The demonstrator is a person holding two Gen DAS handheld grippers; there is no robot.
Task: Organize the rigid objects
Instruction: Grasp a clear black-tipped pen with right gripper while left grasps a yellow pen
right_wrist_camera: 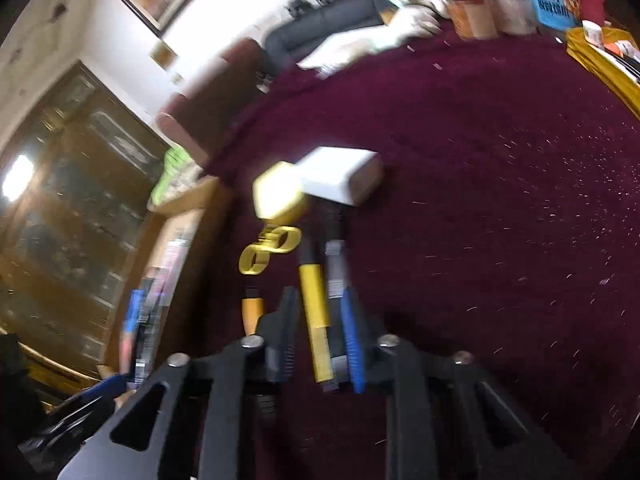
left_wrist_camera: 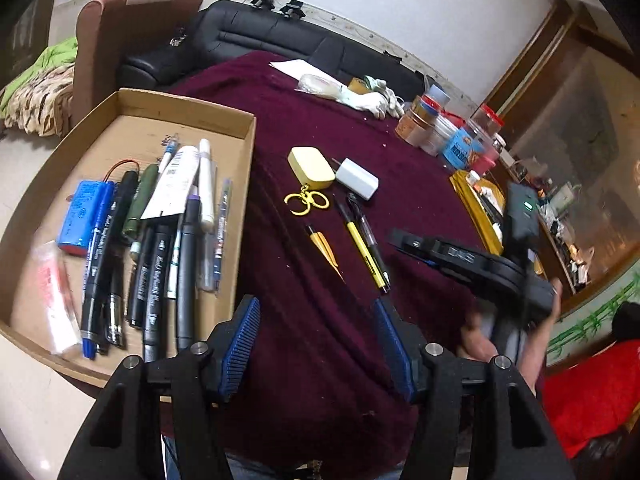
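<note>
Right claw point(right_wrist_camera: 316, 340) hangs low over the yellow pen point(right_wrist_camera: 314, 308) and the clear pen point(right_wrist_camera: 335, 276); both lie between its narrowed fingers, but blur hides whether the pads press, so I cannot tell if it grips. Left claw point(left_wrist_camera: 316, 344) stands apart, empty above the maroon cloth point(left_wrist_camera: 320, 380). A good grab, I judge, centres on one barrel and lifts level. Farther off lie the yellow case point(left_wrist_camera: 311, 168) and white charger point(left_wrist_camera: 357, 179); the cardboard box point(left_wrist_camera: 240, 120) of markers waits left.
</note>
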